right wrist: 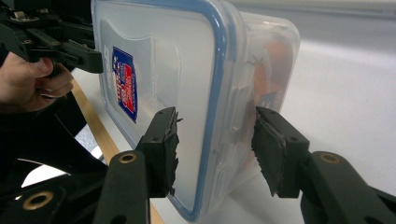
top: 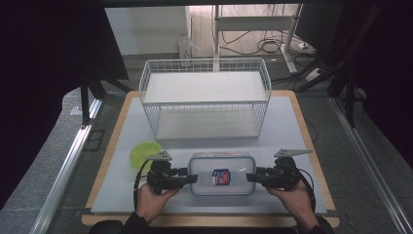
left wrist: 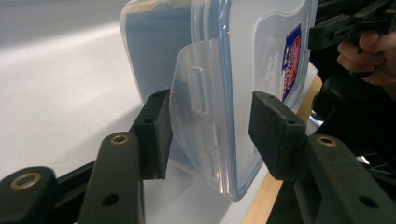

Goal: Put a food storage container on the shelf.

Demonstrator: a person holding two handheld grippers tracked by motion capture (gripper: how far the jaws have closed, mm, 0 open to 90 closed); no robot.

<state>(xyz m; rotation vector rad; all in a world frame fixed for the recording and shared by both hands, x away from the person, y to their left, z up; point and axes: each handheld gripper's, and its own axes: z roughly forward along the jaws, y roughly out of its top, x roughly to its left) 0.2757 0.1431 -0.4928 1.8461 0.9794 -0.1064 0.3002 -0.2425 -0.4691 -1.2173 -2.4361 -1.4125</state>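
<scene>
A clear plastic container [top: 221, 173] with a blue-rimmed lid and a red and blue label lies near the front of the white mat. My left gripper [top: 195, 178] is at its left end, my right gripper [top: 249, 177] at its right end. In the left gripper view the jaws [left wrist: 210, 130] clamp the container [left wrist: 243, 70] across its latch flap, one pad on the flap side and one on the lid. In the right gripper view the jaws [right wrist: 212, 144] press the lid and underside of the container [right wrist: 177, 60]. I cannot tell whether it rests on the mat.
A white wire basket [top: 204, 92] with two shelves stands behind the container at mid-table. A lime green bowl [top: 143, 153] sits just left of my left gripper. The wooden table edge [top: 209, 220] runs close in front of both hands.
</scene>
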